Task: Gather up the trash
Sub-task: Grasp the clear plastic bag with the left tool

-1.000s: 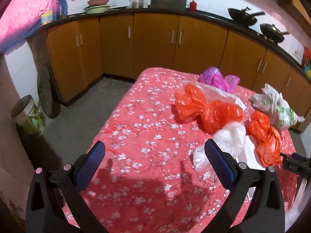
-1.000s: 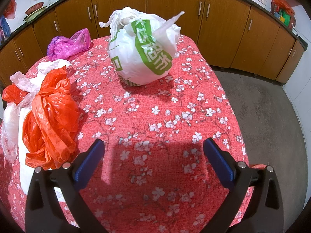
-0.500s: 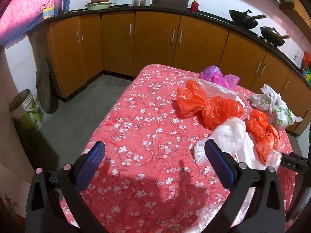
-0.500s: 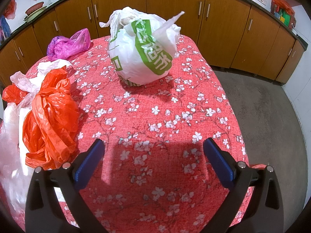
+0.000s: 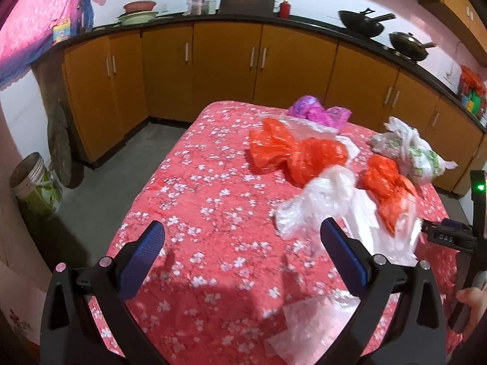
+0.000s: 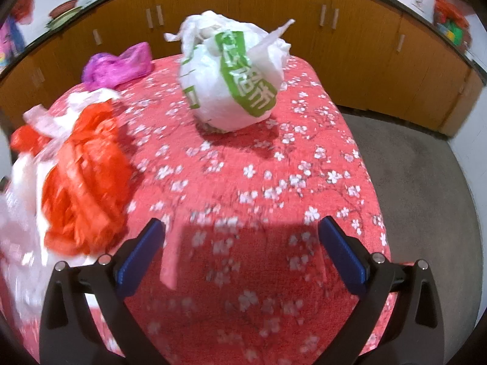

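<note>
Both sets of tongs hang over a table (image 5: 194,188) covered in a red cloth printed with white blossoms, and both are released, their blue pads spread wide with nothing between them.

In the left wrist view, the left gripper (image 5: 243,243) sits at 6 o'clock above bare cloth. The trash lies from 12 to 4 o'clock of it: a purple bag (image 5: 316,114) at the far edge, a twisted orange bag (image 5: 292,152) nearer, a crumpled clear bag (image 5: 322,200) just beyond the right pad, and a second orange bag (image 5: 386,188) beside that. A white bag with green print (image 5: 411,152) stands at about 2 o'clock. A sheet of clear plastic (image 5: 307,322) lies at the near edge, at 5 o'clock. Part of the other tool and a fingertip (image 5: 468,298) show at the right border.

In the right wrist view, the right gripper (image 6: 242,243) points at the white bag with green print (image 6: 231,82), upright at 12 o'clock and well apart from the pads. The second orange bag (image 6: 82,182) lies at 9 to 10 o'clock, near the left pad but apart from it, with whitish plastic blurred behind and under it. The purple bag (image 6: 117,67) rests at 11 o'clock. Orange-brown cabinets (image 6: 380,45) line the wall behind the table.
</note>
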